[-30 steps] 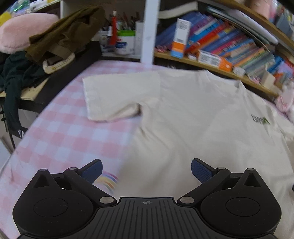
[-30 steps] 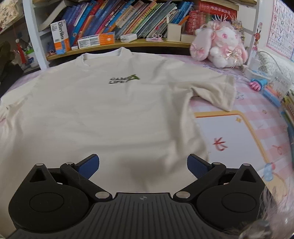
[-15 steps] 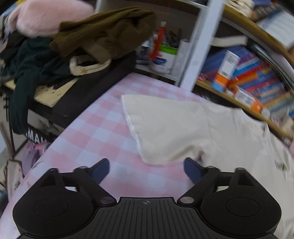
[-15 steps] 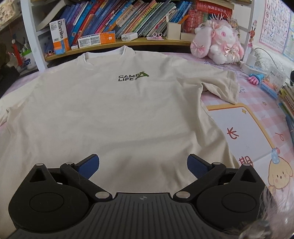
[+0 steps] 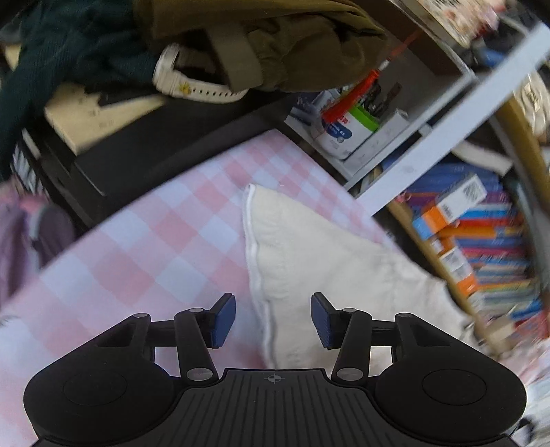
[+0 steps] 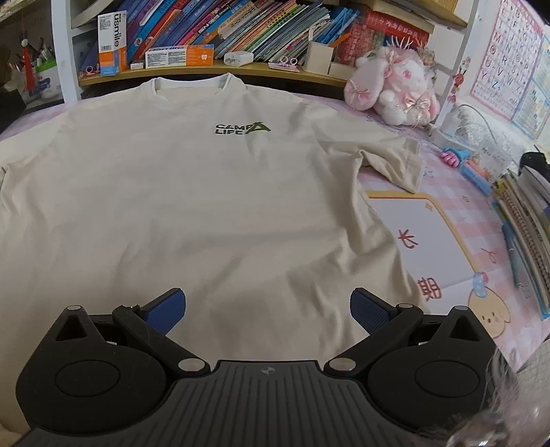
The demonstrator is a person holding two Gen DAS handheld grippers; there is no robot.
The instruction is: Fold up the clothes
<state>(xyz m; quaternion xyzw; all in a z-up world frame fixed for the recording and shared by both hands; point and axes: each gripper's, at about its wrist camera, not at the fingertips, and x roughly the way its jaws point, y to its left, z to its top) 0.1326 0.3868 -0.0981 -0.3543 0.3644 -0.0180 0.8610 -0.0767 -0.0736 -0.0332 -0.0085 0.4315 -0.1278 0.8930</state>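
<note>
A cream T-shirt (image 6: pixel 192 192) with a green "CAMP LIFE" logo lies flat, front up, on a pink checked table cover (image 5: pixel 144 247). Its collar points at the bookshelf. In the left wrist view its left sleeve (image 5: pixel 309 261) lies spread out, and the sleeve's hemmed edge runs between the fingers of my left gripper (image 5: pixel 273 319). That gripper is open, partly narrowed, and holds nothing. My right gripper (image 6: pixel 268 311) is open wide and empty, above the shirt's lower body. The right sleeve (image 6: pixel 392 161) lies a little rumpled.
A bookshelf (image 6: pixel 240 31) runs along the table's far edge. A pink plush rabbit (image 6: pixel 392 86) sits at the far right, with pens and notebooks (image 6: pixel 526 220) along the right edge. A pile of dark clothes (image 5: pixel 220 44) lies on a black stand (image 5: pixel 137 151) to the left.
My left gripper has swung left and gone forward onto the left sleeve's edge, and its jaws have narrowed. My right gripper has drawn back slightly over the lower body.
</note>
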